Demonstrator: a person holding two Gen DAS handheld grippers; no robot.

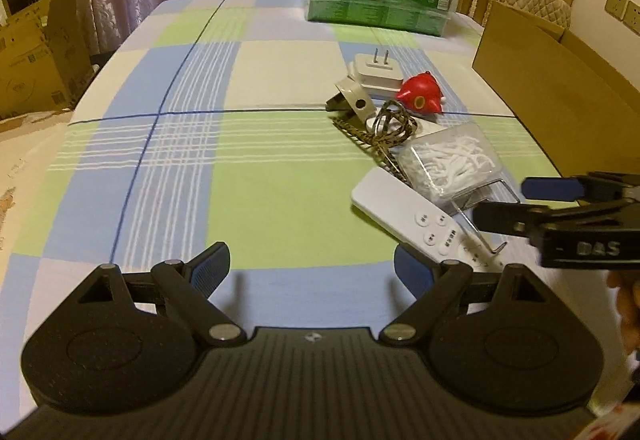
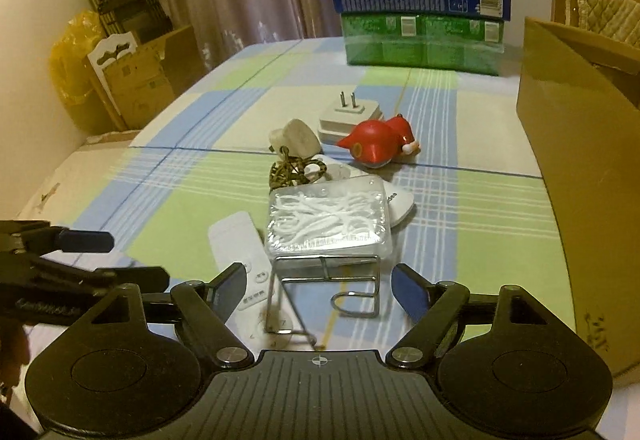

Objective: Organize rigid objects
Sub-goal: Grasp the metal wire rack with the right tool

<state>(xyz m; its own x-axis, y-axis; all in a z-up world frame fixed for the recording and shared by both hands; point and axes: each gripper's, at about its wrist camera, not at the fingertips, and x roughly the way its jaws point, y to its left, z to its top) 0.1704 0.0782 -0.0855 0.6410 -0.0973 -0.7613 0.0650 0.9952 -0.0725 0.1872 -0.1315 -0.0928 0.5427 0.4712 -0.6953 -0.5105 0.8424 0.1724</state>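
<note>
Left half of table (image 1: 248, 176): bare cloth, open passage.
Right-centre: cluster of remote (image 2: 240, 260), floss box (image 2: 326, 220), wire rack (image 2: 324, 292), cord (image 2: 290, 170), plug (image 2: 348, 116), red toy (image 2: 376, 144), packed close or touching.
Far edge: stacked boxes (image 2: 420, 16) block.
Right side: cardboard box (image 2: 580, 180), narrow lane beside cluster.

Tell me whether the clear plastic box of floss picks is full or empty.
Nearly full. Through the clear walls of the floss pick box a white tangle of picks fills most of the inside. It lies flat on the checked tablecloth.
</note>
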